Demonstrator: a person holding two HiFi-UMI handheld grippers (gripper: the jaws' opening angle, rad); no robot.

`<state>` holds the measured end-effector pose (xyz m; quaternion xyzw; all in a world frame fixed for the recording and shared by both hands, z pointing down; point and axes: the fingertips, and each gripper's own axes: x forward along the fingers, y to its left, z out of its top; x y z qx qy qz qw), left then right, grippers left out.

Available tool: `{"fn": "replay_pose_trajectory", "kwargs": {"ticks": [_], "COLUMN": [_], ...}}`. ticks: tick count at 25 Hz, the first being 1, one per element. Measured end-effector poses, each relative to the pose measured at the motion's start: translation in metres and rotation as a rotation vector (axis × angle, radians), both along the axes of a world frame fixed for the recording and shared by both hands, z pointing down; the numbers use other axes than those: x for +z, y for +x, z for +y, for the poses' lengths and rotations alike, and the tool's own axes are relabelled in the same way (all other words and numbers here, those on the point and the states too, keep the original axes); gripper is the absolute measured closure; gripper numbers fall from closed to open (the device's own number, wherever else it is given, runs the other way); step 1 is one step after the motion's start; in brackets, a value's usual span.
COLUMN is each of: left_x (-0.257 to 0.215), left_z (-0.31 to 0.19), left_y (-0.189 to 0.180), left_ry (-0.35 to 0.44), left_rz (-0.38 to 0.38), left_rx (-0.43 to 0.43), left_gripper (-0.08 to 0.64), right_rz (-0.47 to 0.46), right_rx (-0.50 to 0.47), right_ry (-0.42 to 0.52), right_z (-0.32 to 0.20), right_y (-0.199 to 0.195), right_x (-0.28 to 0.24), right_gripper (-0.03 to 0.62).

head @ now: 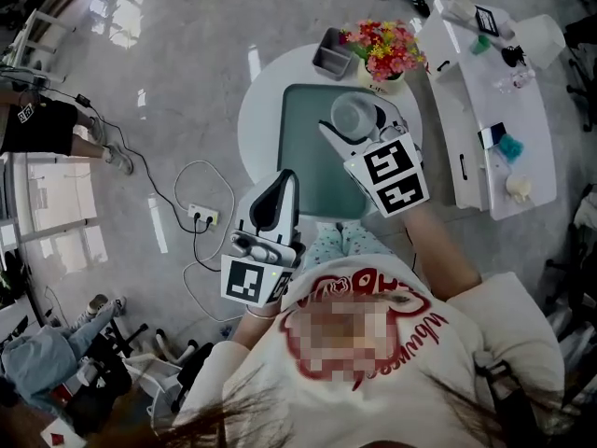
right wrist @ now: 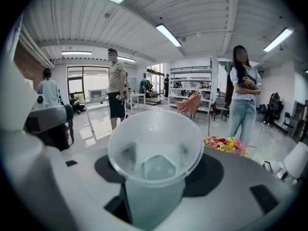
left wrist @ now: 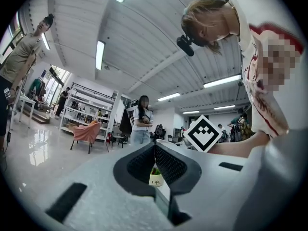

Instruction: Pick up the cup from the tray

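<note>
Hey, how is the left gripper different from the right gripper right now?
The left gripper has its jaws together with nothing between them; the right gripper is shut on the clear cup. The left gripper sits back by the person's body, while the right gripper reaches out over the green tray. Both carry a cube with square markers.

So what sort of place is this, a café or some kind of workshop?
Probably an open-plan lab or workshop: metal shelving racks at the back, strip lights on a bare ceiling, and a power strip with loose cables on the polished floor.
</note>
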<state>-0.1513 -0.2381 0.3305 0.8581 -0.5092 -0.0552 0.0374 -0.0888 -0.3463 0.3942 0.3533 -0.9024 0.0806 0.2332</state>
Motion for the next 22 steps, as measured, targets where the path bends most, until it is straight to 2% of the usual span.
{"fn": "replay_pose_trajectory", "kwargs": {"ticks": [14, 22], "left_x": [-0.022, -0.028], "left_z": [-0.008, -0.011], "left_y": [0.013, 0.024], "left_ry": [0.041, 0.060], "left_rz": [-0.011, -0.031], "left_rx": [0.032, 0.043], "left_gripper": [0.546, 0.546], "right_rz": [-0.053, -0.074], "right_rx": [-0.101, -0.135], "right_ry": [0.063, 0.072], "right_z": [0.031, 0.041], "right_y": [0.004, 0.011], "right_x": [-0.060, -0.068], "right_gripper": [0.302, 0.302]}}
